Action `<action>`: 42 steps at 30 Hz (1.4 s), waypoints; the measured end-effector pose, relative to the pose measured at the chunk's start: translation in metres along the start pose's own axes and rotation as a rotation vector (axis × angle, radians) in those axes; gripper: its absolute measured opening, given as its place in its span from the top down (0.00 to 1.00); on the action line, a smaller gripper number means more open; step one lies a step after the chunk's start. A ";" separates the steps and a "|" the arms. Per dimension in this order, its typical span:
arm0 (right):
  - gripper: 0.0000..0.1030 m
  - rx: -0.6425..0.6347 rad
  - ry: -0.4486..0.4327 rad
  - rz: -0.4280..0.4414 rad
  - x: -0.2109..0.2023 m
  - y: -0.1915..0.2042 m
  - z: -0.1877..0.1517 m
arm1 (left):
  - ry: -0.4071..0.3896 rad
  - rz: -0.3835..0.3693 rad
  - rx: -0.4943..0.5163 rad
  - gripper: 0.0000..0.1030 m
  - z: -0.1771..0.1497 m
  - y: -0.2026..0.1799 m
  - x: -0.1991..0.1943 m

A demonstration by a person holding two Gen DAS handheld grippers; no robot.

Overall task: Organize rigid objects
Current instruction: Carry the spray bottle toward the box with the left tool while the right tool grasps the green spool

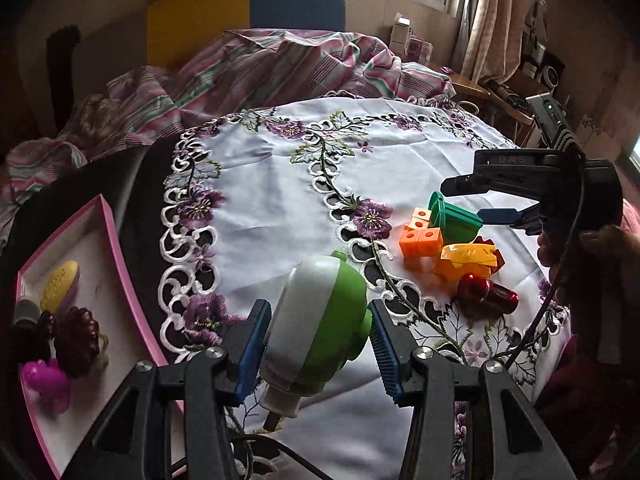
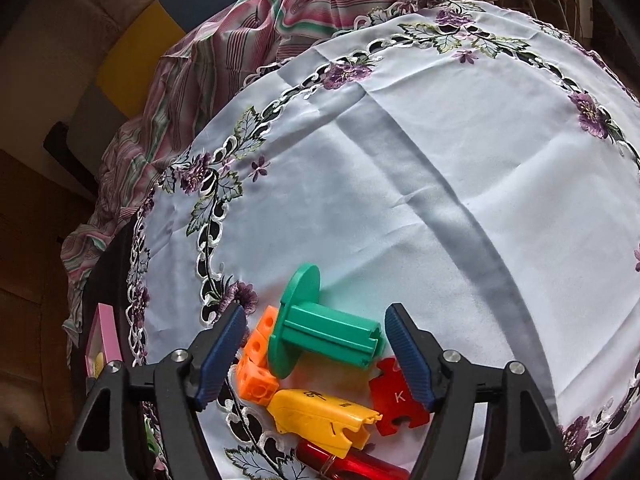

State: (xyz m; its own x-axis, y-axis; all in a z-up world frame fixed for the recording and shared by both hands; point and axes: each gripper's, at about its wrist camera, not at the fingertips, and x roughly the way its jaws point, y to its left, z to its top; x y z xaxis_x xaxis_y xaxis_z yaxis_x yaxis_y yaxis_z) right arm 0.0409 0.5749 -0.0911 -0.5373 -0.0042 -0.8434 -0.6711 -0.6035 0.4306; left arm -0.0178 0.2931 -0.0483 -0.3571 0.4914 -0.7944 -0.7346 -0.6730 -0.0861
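My left gripper (image 1: 318,342) is shut on a green and white plug-in device (image 1: 320,320), held above the embroidered white tablecloth (image 1: 280,200). My right gripper (image 2: 314,354) is open, its fingers either side of a green plastic spool (image 2: 320,330) lying on the cloth; it also shows in the left wrist view (image 1: 454,216). Around the spool lie orange cubes (image 2: 256,364), a yellow plastic piece (image 2: 320,416), a red puzzle piece (image 2: 394,396) and a red metal cylinder (image 1: 486,294). A pink-rimmed box (image 1: 116,264) at the left holds several small items.
A rumpled striped blanket (image 1: 260,64) lies beyond the table. Yellow and blue panels (image 1: 248,12) stand at the back. A wooden desk with clutter (image 1: 512,88) is at the far right. The person's hand (image 1: 580,248) holds the right gripper.
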 end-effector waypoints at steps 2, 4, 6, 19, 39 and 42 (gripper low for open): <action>0.28 -0.016 0.006 -0.009 0.002 0.004 -0.001 | -0.006 0.002 -0.018 0.51 -0.004 0.005 -0.007; 0.28 -0.041 0.021 -0.039 0.008 0.009 -0.002 | -0.012 0.006 -0.039 0.51 -0.007 0.011 -0.013; 0.28 -0.070 0.032 -0.063 0.014 0.014 -0.003 | -0.016 0.008 -0.062 0.51 -0.010 0.017 -0.018; 0.39 -0.138 -0.001 -0.173 0.018 0.016 0.001 | -0.080 0.049 -0.106 0.51 -0.031 0.040 -0.055; 0.40 -0.176 0.000 -0.261 0.023 0.018 -0.003 | -0.135 0.243 -0.244 0.51 -0.057 0.096 -0.096; 0.41 -0.179 -0.004 -0.268 0.024 0.020 -0.003 | -0.133 0.249 -0.265 0.51 -0.062 0.101 -0.099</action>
State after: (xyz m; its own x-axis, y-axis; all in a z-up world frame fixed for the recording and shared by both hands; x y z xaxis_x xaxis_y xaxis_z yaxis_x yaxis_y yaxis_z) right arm 0.0163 0.5601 -0.1040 -0.3554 0.1765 -0.9179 -0.6885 -0.7137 0.1293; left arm -0.0208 0.1419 -0.0159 -0.5901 0.3511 -0.7270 -0.4480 -0.8915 -0.0668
